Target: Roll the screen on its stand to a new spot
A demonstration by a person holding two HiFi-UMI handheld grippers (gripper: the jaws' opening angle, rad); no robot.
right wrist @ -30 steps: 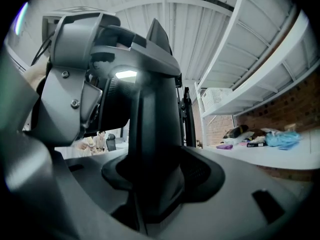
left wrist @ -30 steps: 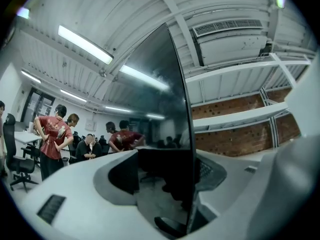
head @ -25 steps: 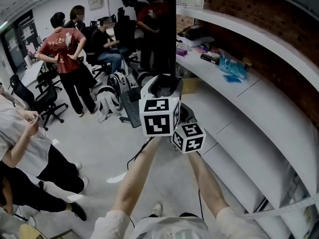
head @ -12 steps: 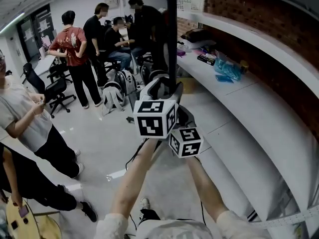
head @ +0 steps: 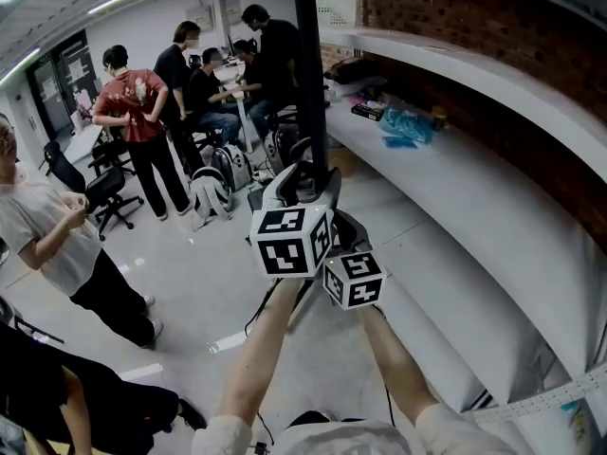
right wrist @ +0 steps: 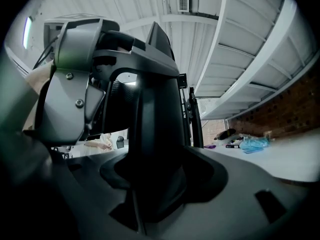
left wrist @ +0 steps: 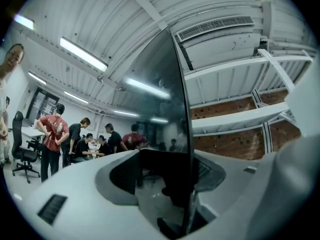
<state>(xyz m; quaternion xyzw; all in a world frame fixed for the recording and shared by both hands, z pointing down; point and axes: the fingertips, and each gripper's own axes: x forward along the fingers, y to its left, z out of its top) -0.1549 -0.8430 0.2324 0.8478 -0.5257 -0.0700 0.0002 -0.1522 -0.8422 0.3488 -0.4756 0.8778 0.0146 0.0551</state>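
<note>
The screen [head: 308, 64] stands upright and edge-on in the head view, a tall black bar ahead of me. My left gripper [head: 305, 176] is raised to that edge. In the left gripper view the glossy dark panel [left wrist: 160, 109] runs down between the grey jaws [left wrist: 187, 219], which are shut on it. My right gripper [head: 347, 231] sits just below and to the right, its tips hidden behind the left one. In the right gripper view a dark upright part of the screen [right wrist: 157, 129] stands between the jaws [right wrist: 152, 194], which are opening. The stand's base is hidden.
Several people [head: 142, 112] stand and sit at desks at the back left, with office chairs [head: 100, 188] and backpacks [head: 213, 192] on the floor. A long white curved counter [head: 455, 188] with small items runs along the brick wall at the right. Another person [head: 57, 235] stands close on the left.
In the head view the screen's edge and both grippers have drifted a little left and lower. The people on the left have shifted position. Both grippers stay at the screen's edge.
</note>
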